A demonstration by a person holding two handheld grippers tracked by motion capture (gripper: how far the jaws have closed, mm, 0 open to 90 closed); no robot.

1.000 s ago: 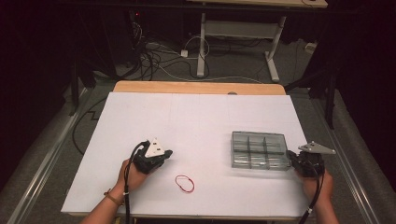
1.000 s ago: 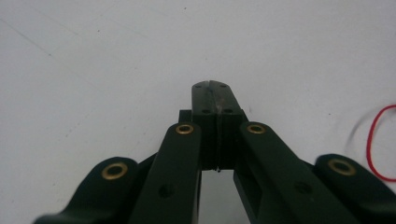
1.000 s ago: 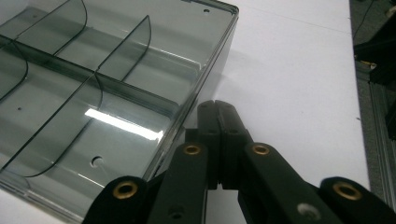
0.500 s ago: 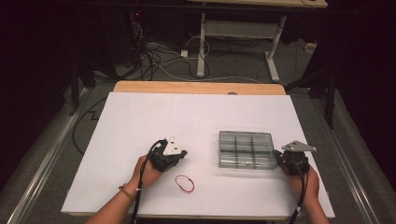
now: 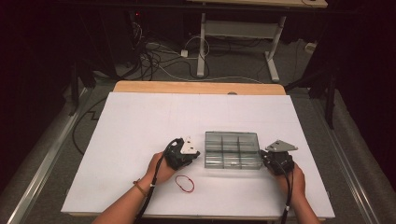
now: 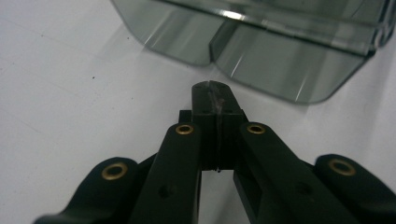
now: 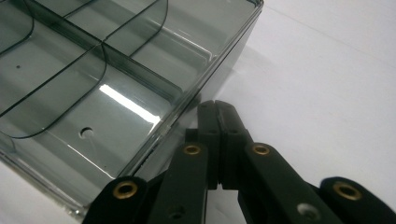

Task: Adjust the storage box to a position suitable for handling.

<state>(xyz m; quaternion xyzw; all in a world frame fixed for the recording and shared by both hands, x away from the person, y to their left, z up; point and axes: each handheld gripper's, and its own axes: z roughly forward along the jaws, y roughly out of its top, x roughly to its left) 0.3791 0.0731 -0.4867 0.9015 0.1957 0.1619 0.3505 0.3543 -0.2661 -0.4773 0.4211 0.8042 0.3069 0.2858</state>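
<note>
Clear compartment box [image 5: 232,149] on the white table [image 5: 140,121], taken here as the landmark; the left gripper [image 5: 192,156] sits just beside the box's left end and the right gripper [image 5: 265,161] at its right near corner, one on each side, an arrangement that reads as bracketing the box so that it can be pushed or steadied between two closed tips rather than picked up; in the left gripper view the left gripper [image 6: 215,93] has its jaws pressed together with nothing between them, the tip just short of the box [image 6: 261,56], a thin strip of table showing between the two; in the right gripper view the right gripper [image 7: 216,108] likewise has its jaws pressed together on nothing, the tip at the lower edge of the box [image 7: 116,93] wall, whether touching cannot be told; a red rubber band [image 5: 185,183] lies flat on the table in front of the box's left near corner, near the left hand [image 5: 159,165] and apart from both tools; the box itself is smoky transparent plastic, shallow and rectangular, with rounded corners, thin inner walls dividing it into compartments in two rows, small holes in the floor, and no contents discernible
</note>
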